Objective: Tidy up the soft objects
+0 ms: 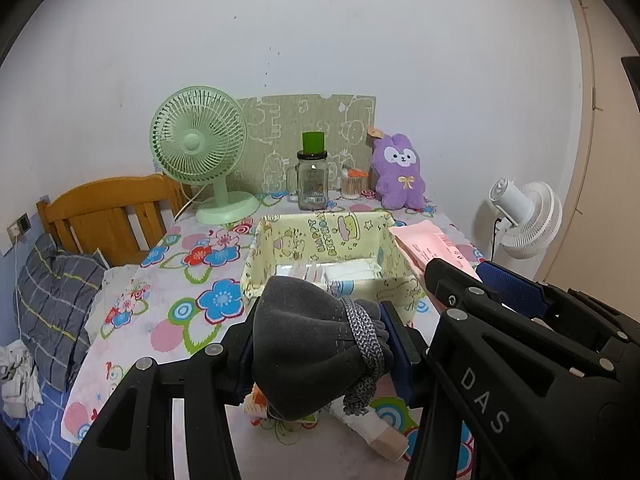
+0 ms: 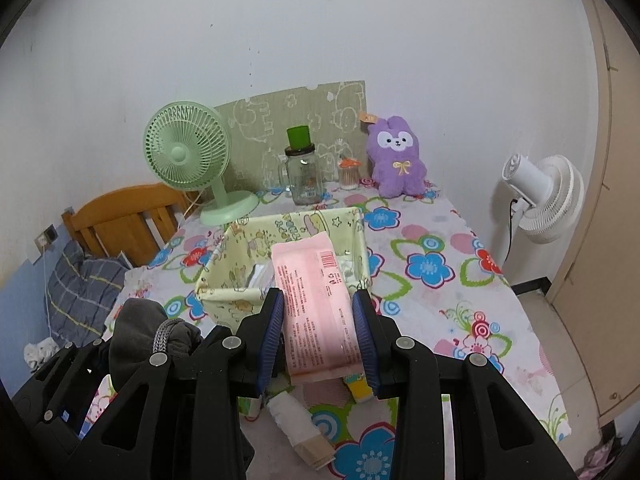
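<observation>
The pouch (image 1: 312, 344) is clamped in the left gripper (image 1: 320, 356) and the pink pack (image 2: 316, 304) in the right gripper (image 2: 318, 332), both held above the table just short of the bin (image 1: 256, 256). The bin already holds some white packs (image 1: 352, 270); a roll (image 2: 296, 424) and a yellow item (image 2: 358, 390) remain on the table (image 2: 440, 280), so the task appears partly done

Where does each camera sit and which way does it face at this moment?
Left wrist: on the left gripper, facing the wall across the table; its fingers squeeze a grey drawstring pouch, and the right gripper shows at right.
Right wrist: on the right gripper, facing the same way; its fingers hold a pink packet, with the left gripper at lower left.
Shared: the yellow fabric bin, green fan, glass jar and purple plush.
</observation>
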`<state>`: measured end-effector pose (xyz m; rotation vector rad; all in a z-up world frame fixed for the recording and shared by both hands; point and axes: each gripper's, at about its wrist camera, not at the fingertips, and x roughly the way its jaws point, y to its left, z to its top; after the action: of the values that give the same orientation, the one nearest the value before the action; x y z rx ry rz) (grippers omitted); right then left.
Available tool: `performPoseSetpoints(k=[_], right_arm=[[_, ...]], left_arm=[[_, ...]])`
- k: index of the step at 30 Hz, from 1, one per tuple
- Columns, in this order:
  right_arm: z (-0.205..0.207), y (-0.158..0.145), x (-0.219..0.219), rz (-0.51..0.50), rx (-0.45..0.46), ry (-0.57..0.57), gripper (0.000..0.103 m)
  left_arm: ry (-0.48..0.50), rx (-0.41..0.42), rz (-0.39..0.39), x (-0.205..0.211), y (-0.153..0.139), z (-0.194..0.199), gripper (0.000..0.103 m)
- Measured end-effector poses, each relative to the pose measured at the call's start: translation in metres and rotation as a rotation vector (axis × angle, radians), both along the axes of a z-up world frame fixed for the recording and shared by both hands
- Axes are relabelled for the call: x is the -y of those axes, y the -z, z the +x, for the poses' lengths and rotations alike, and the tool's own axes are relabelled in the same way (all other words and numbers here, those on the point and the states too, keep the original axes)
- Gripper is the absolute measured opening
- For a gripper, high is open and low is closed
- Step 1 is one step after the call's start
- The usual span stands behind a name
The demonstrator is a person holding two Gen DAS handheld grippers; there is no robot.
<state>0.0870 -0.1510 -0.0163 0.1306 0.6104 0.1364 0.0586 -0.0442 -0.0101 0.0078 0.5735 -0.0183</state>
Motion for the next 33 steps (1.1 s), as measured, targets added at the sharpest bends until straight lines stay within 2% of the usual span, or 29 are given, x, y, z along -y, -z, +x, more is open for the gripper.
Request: performPoseSetpoints(k=[15,33], right_arm=[[0.031,-0.010,-0.002,0.001,0.011,0.012,0.039],[0.084,-0.008,-0.010,0.016,0.000,0.002,0.039]], left_arm=[[0.006,0.016,-0.014,-0.004,-0.008,0.029,0.055],[-0.012,0.022,0.003,-0.012,-0.007,0.074,0.055]])
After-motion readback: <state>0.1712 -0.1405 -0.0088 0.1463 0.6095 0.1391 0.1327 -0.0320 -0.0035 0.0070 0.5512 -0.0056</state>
